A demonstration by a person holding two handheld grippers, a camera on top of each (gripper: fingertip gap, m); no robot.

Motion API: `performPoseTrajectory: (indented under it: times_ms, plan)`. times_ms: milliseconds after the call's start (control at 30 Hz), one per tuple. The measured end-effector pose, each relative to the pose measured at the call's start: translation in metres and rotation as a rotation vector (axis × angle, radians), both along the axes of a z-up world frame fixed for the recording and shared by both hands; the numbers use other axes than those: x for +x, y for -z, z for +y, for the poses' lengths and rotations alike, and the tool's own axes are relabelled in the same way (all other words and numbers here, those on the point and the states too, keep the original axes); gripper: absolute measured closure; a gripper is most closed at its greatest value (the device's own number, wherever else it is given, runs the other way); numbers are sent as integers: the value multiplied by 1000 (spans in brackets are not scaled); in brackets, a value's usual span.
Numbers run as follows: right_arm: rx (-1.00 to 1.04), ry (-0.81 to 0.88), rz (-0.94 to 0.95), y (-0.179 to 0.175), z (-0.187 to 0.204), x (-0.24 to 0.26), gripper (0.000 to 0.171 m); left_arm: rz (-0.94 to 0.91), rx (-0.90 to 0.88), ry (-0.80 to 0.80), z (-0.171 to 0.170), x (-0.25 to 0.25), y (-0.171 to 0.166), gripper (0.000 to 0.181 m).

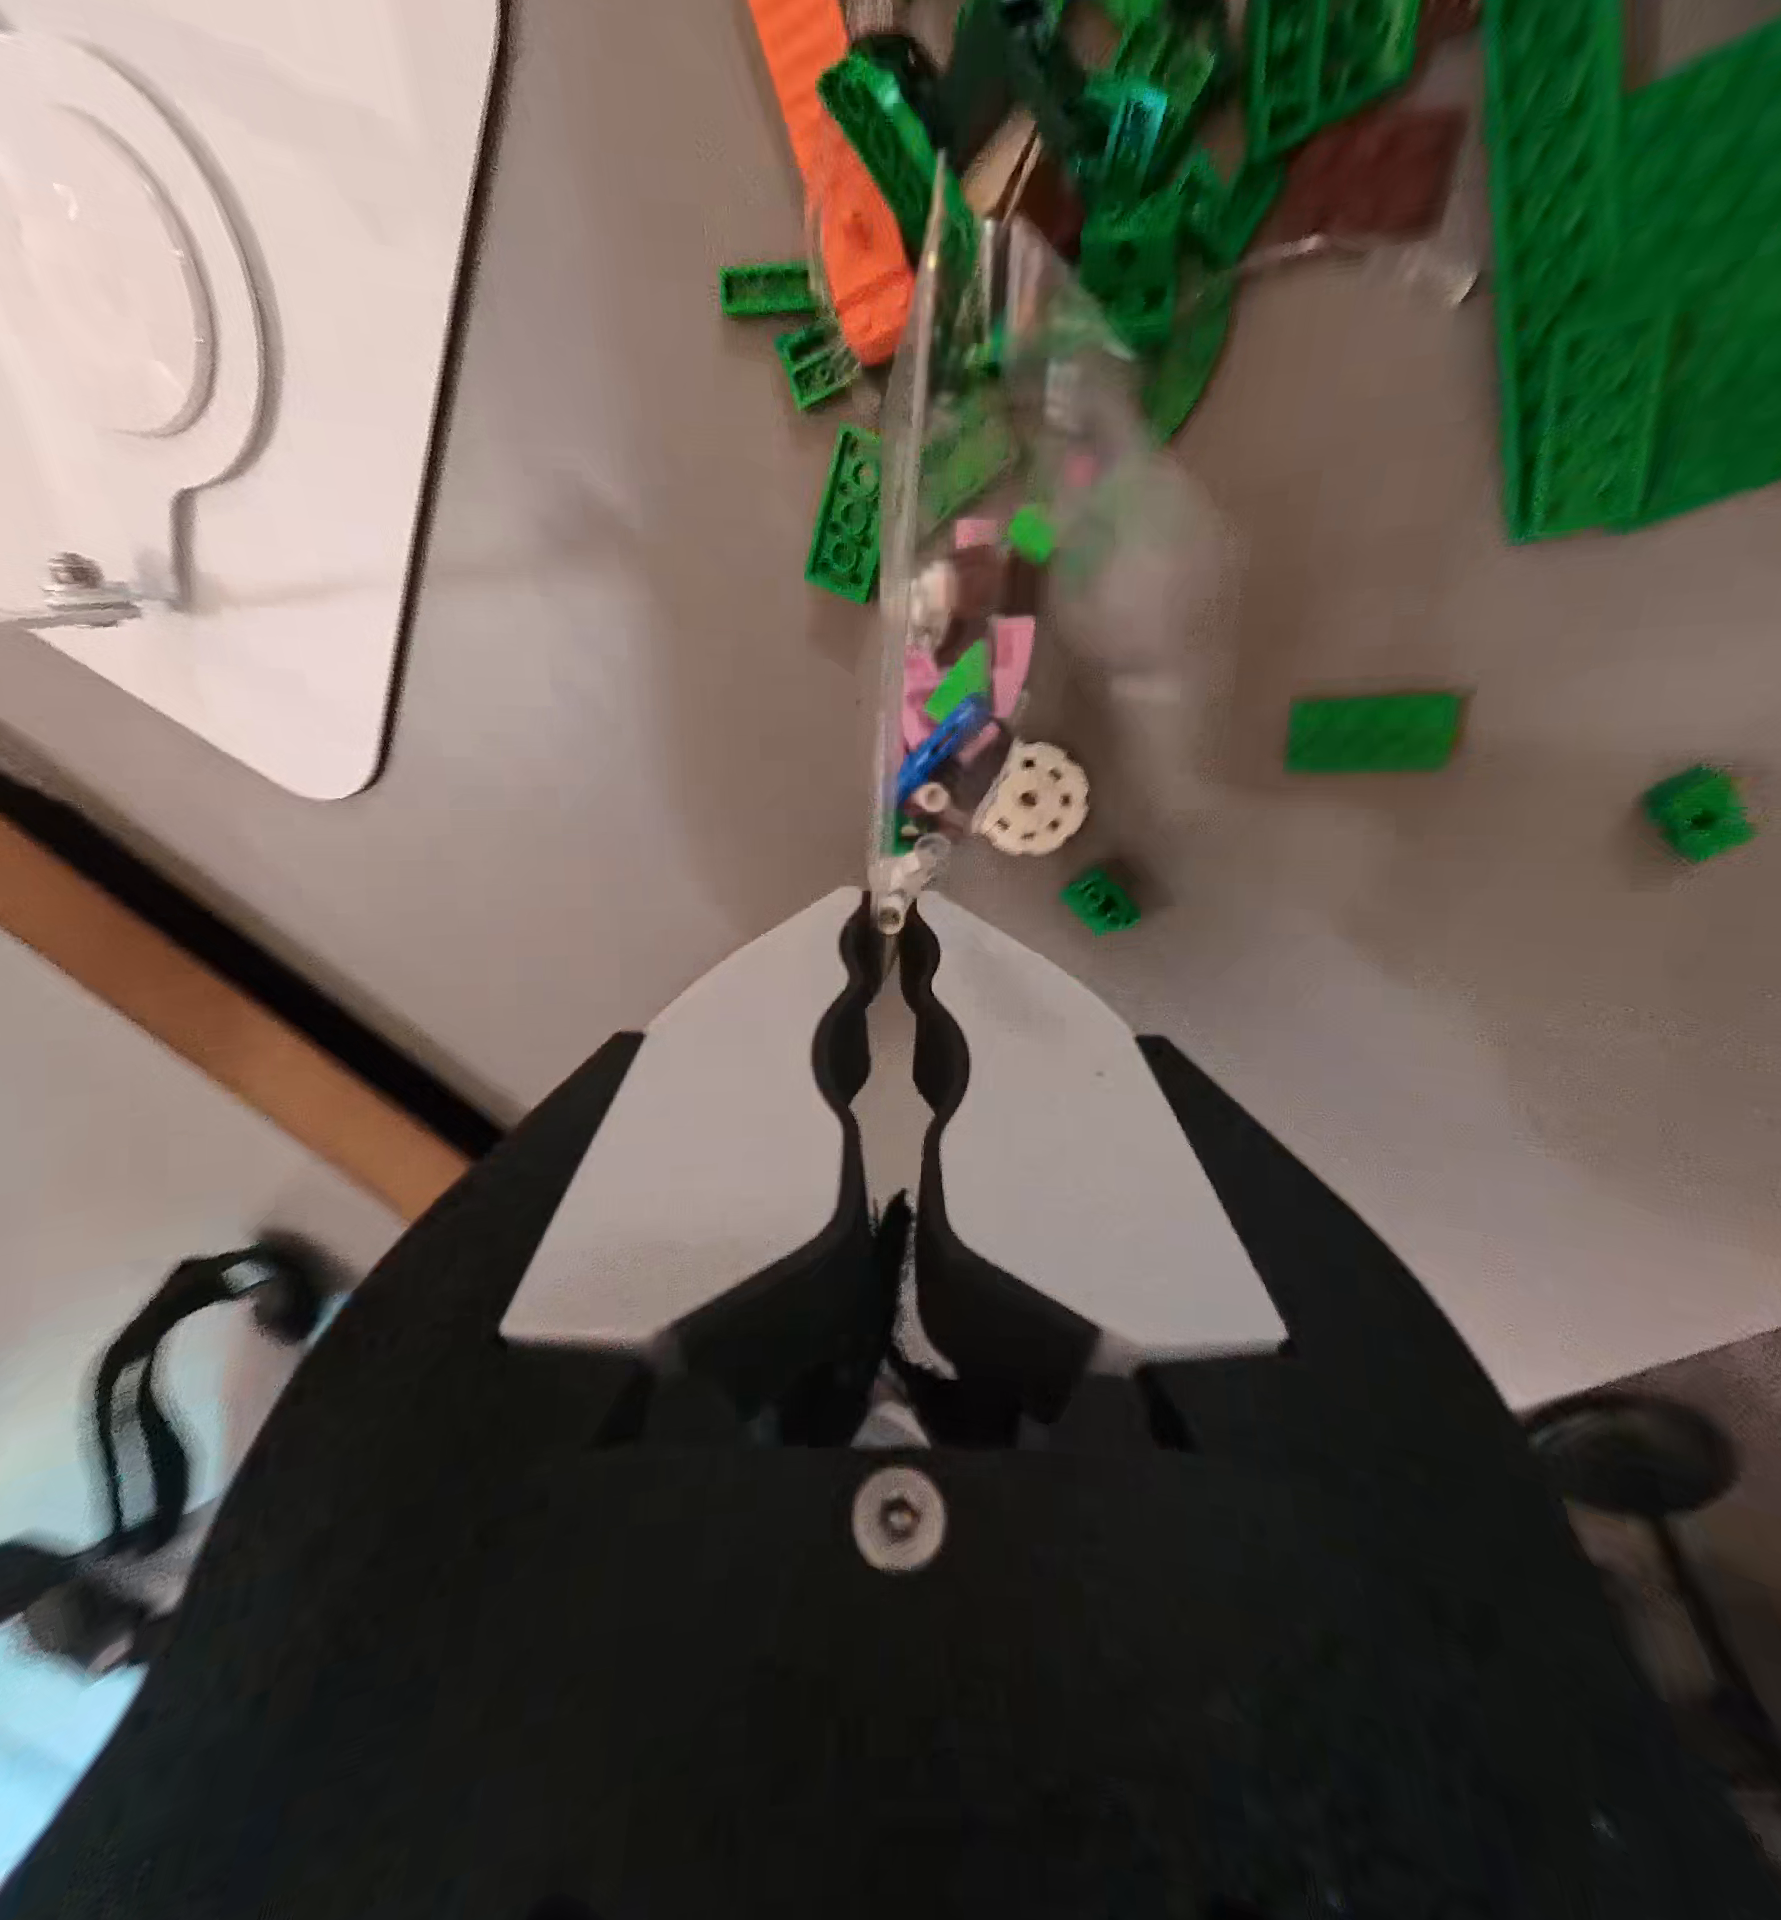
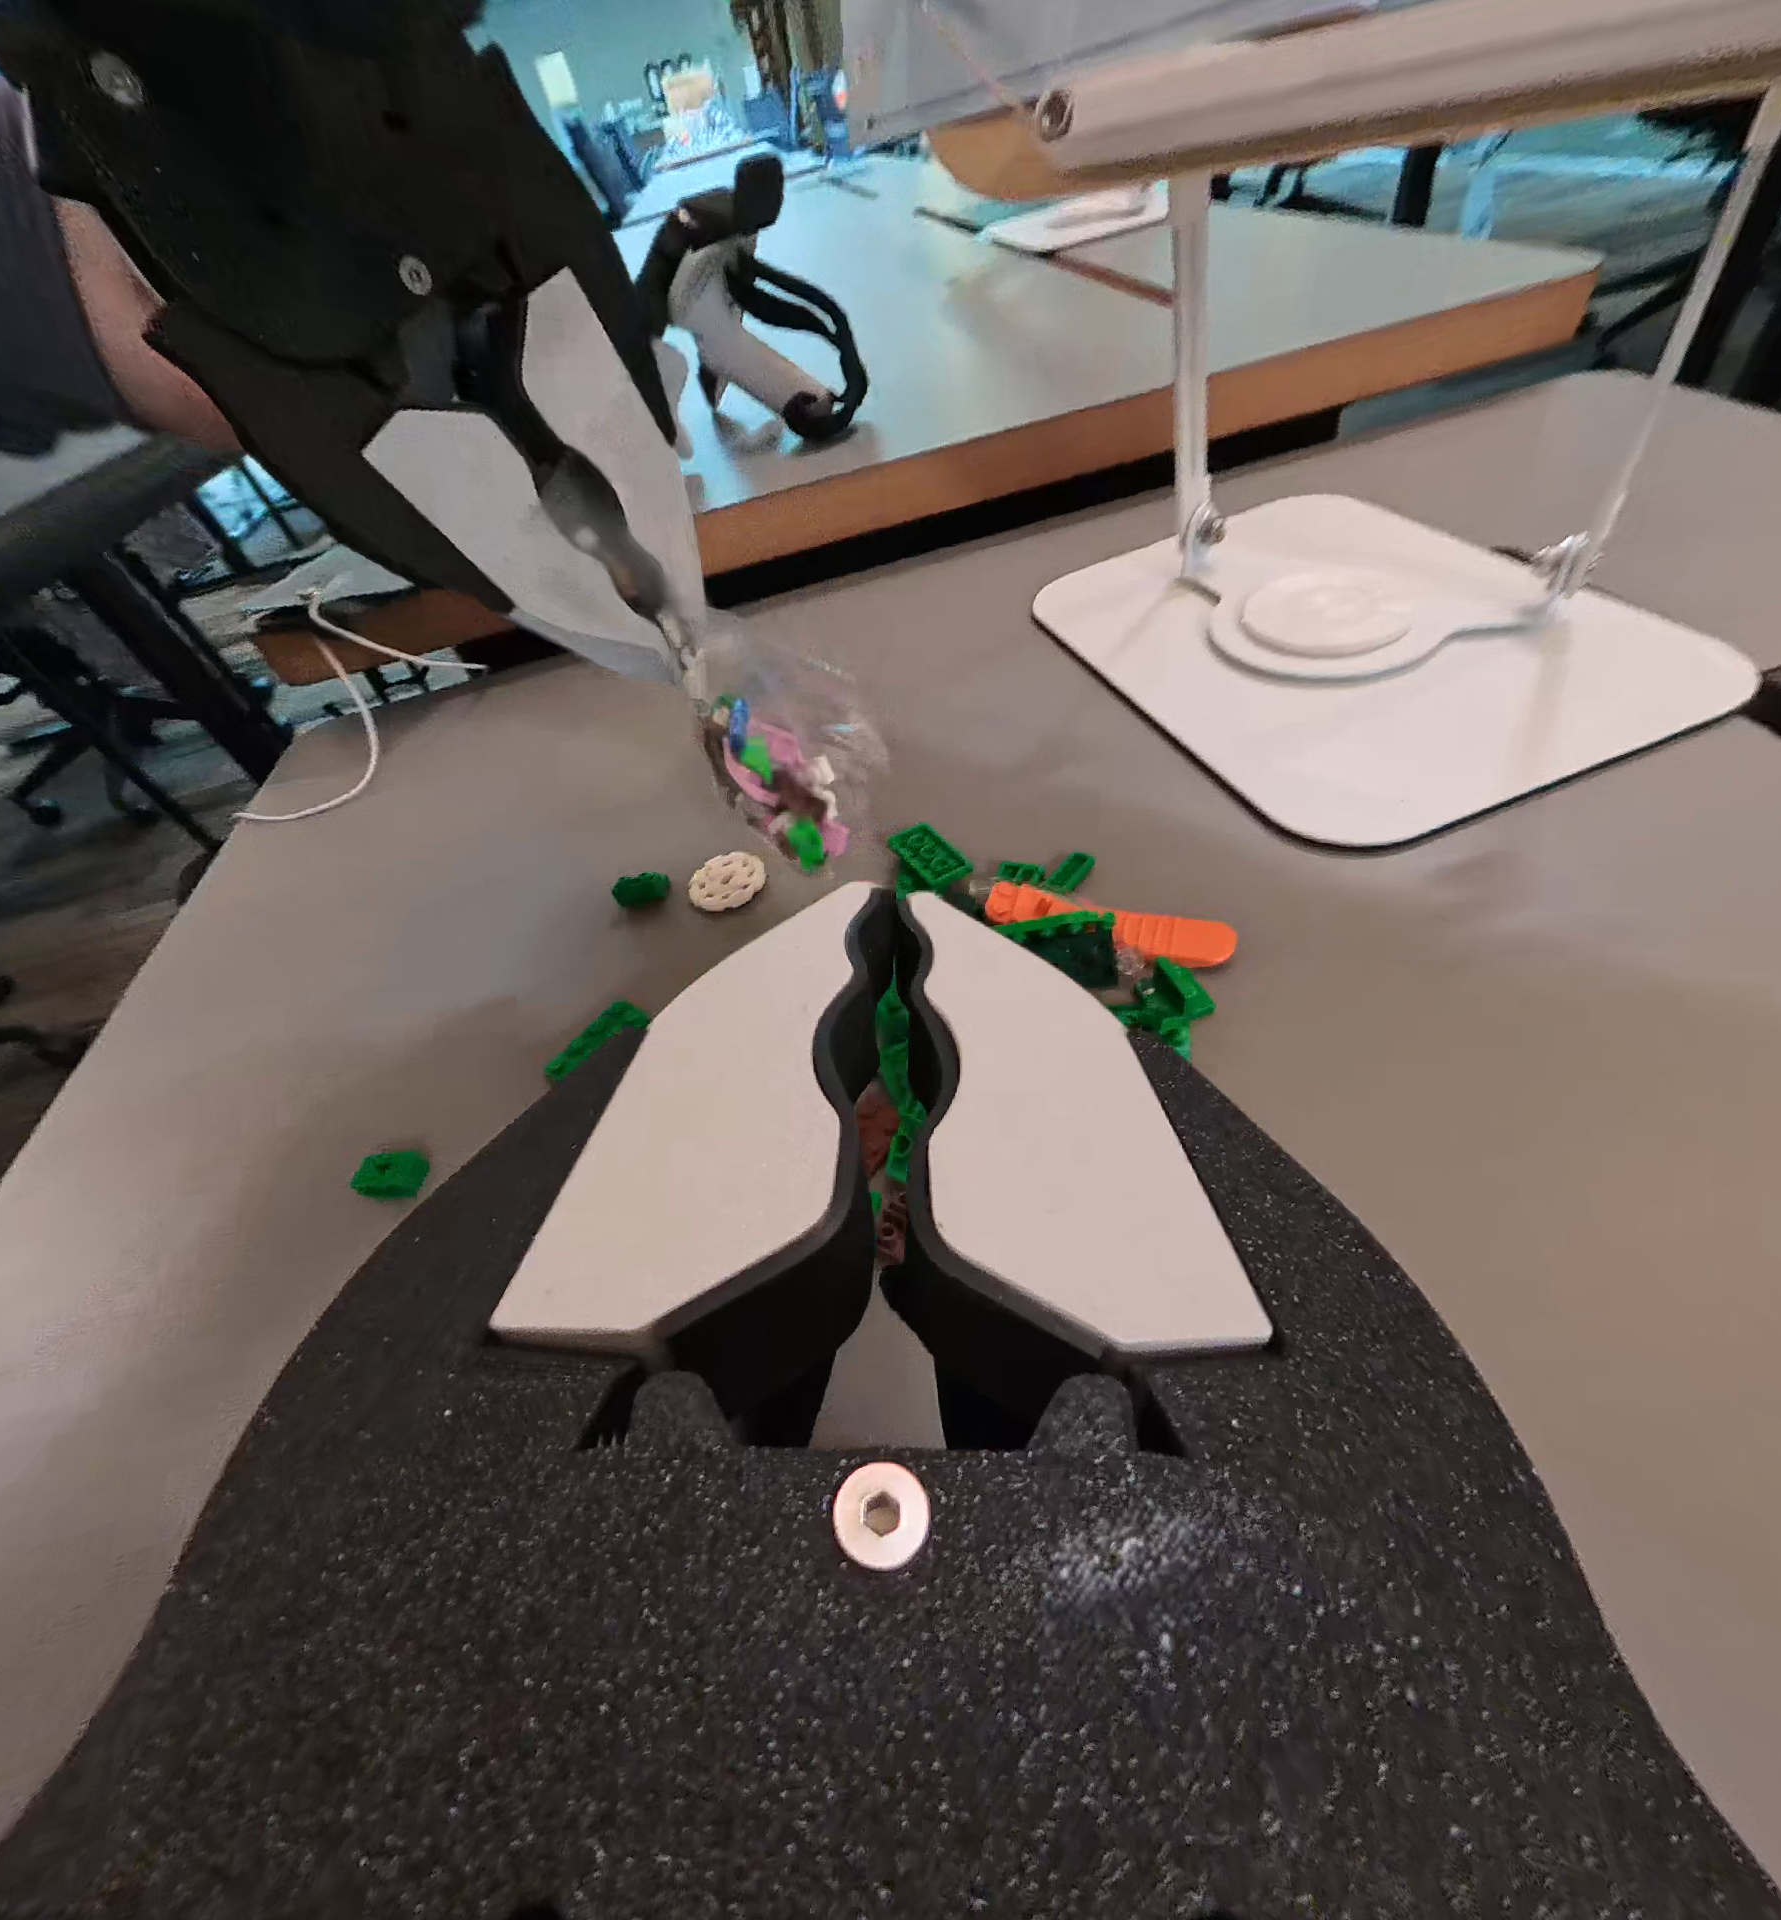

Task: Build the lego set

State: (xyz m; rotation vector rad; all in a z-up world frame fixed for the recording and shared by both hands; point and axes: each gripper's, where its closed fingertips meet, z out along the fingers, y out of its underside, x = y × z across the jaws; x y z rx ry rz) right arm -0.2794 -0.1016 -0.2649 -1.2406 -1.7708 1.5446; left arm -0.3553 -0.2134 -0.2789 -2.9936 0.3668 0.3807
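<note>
My left gripper (image 1: 891,920) is clenched on the corner of a clear, crinkly plastic bag (image 1: 979,623). The bag hangs above the grey matte tabletop (image 1: 605,520), with small pink, green, brown and blue lego bits bunched inside it. In the right wrist view the same bag (image 2: 787,769) dangles from the left gripper (image 2: 683,649) at upper centre, well clear of the surface.

My right gripper (image 2: 894,909) has its fingertips drawn almost together with only a thin wavy slit between the dark pads. I see nothing held there, only green and brown pieces on the tabletop behind the slit.

Loose parts lie below: a round cream disc with holes (image 2: 727,882), a flat orange tool (image 2: 1125,930), small green studded plates (image 2: 927,854), and a green cube (image 1: 1696,816).

Only the left wrist view shows the big flat green baseplates (image 1: 1644,312) at upper right, cut off by the frame edge, and a brown plate (image 1: 1374,171).

The white lamp base (image 2: 1385,665) is whole in the right wrist view but cropped at upper left in the other. Motion blur smears the bag's contents.
</note>
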Motion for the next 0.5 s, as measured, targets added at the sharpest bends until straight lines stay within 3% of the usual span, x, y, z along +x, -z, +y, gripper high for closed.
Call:
performPoseTrajectory:
  times_ms: [333,500]
  plan:
    - [341,420,362,-15,53,10,171,415,-230,214,24,-14,-38,178]
    - [362,491,396,-18,62,16,171,510,-307,276,25,-13,-38,178]
